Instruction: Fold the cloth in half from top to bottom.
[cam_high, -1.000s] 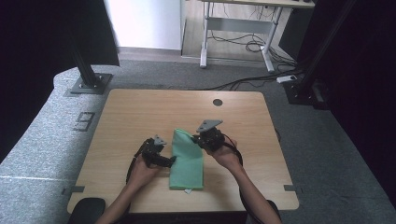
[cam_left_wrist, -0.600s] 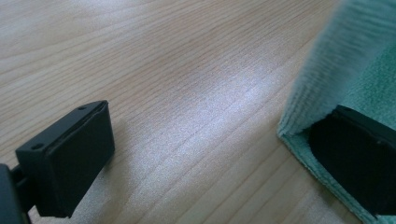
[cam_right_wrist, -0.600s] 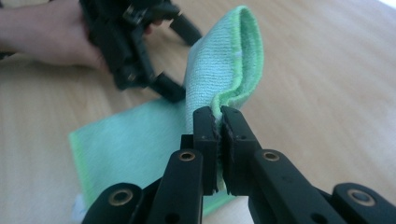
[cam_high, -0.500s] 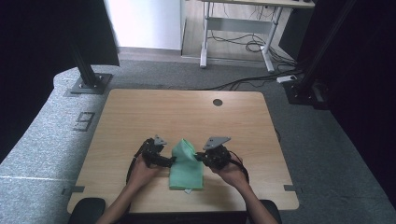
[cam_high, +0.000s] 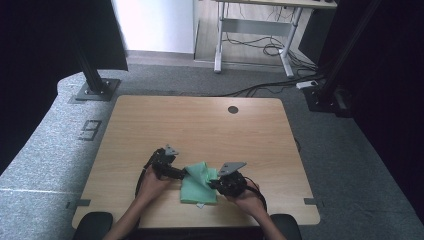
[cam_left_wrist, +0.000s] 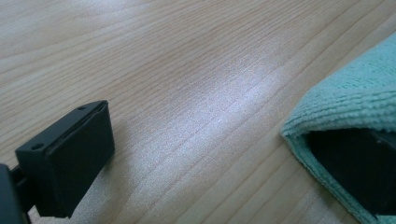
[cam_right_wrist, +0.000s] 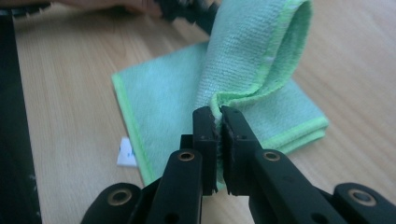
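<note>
The right gripper has its two black jaws pressed together on a raised fold of the green cloth, pinching the bright green hem right at the jaw tips. From that pinch the cloth rises up and away from the jaws in a loop, then drops back to the flat, folded part that lies on the wooden table just beyond and to either side of the jaws. A small white tag sticks out from the cloth's edge, just left of the jaws.

In the left gripper view, the left gripper has its jaws spread wide: one jaw stands clear over bare wood, the other sits inside a fold of the cloth, covered by the cloth's edge. Nothing is squeezed between them.

From the high view, the cloth lies near the table's near edge, between the two grippers, with the left gripper at its left edge and the right gripper at its right side, each held in a hand.
</note>
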